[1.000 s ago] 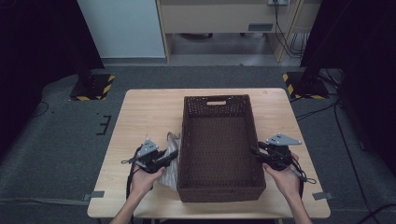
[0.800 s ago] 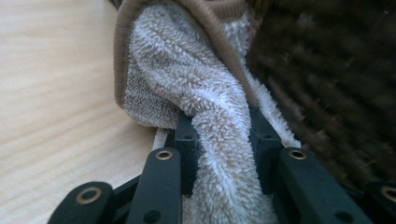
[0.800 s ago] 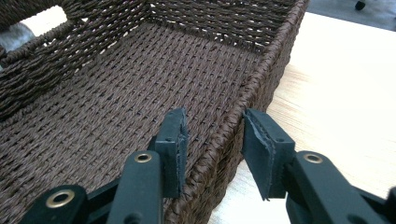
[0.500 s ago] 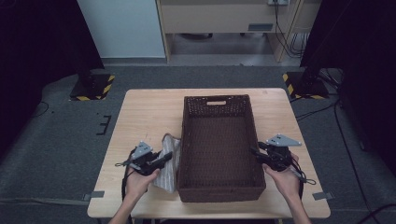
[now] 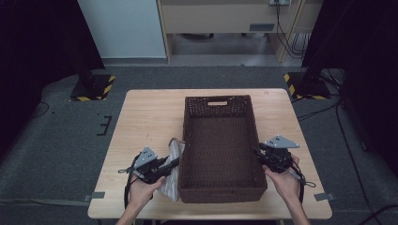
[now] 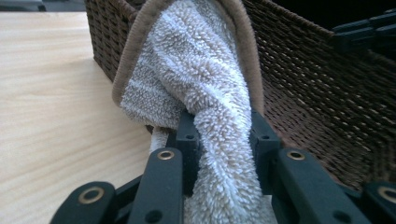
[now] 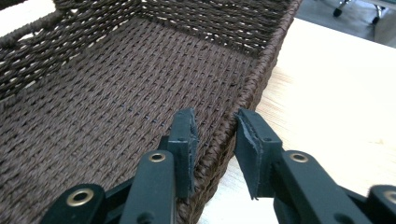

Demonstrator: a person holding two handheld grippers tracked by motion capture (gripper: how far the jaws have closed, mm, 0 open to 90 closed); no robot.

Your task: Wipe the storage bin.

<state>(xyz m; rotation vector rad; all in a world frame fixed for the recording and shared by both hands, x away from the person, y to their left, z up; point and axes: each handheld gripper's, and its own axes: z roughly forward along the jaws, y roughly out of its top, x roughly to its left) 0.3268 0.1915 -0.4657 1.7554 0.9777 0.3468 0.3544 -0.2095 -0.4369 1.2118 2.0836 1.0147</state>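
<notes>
A beige terry towel [image 6: 201, 60] with a brown hem hangs against the outside of the left wall of a dark brown wicker basket [image 5: 187, 140]. My left gripper [image 6: 224, 126] is shut on a thick fold of it. From above, the left gripper [image 5: 176, 161] points at the basket's left wall, with the towel [image 5: 172, 180] bunched under it. My right gripper [image 7: 215, 123] straddles the basket's right rim [image 7: 261, 65], one pad inside and one outside. Its jaws have just been closing and now press on the rim. The high view has the right gripper [image 5: 257, 152] at that right wall.
The basket stands lengthwise on the middle of a light wooden table [image 5: 145, 117], and its woven floor [image 7: 102, 93] is bare. A handle slot [image 5: 217, 103] is cut in its far wall. Bare tabletop [image 7: 336, 93] lies to the right of the basket.
The left hand has drawn back slightly toward the table's near edge, taking the towel with it. The right hand has stayed at the basket's right rim.
</notes>
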